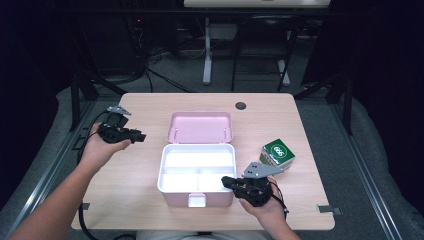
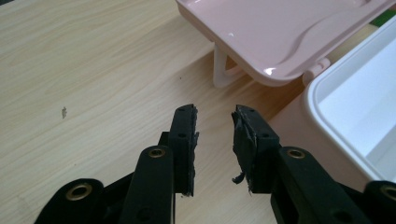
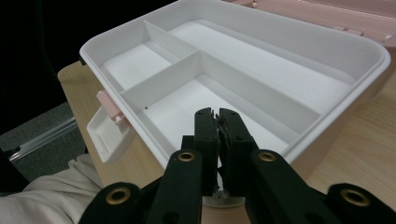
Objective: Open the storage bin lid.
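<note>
Box [image 1: 197, 167] lies open between parted left gripper [image 2: 214, 122] and closed right gripper [image 3: 218, 122], green carton [image 1: 278, 152] beside.

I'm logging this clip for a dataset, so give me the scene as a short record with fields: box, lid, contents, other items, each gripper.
box: pink box with white divided tray, mid-table
lid: open, lying back behind the box
contents: compartments bare
other items: green carton right of the box
left gripper: fingers apart, holding nothing, left of the lid
right gripper: fingers together, at the tray's near right rim
table: light wood
</note>
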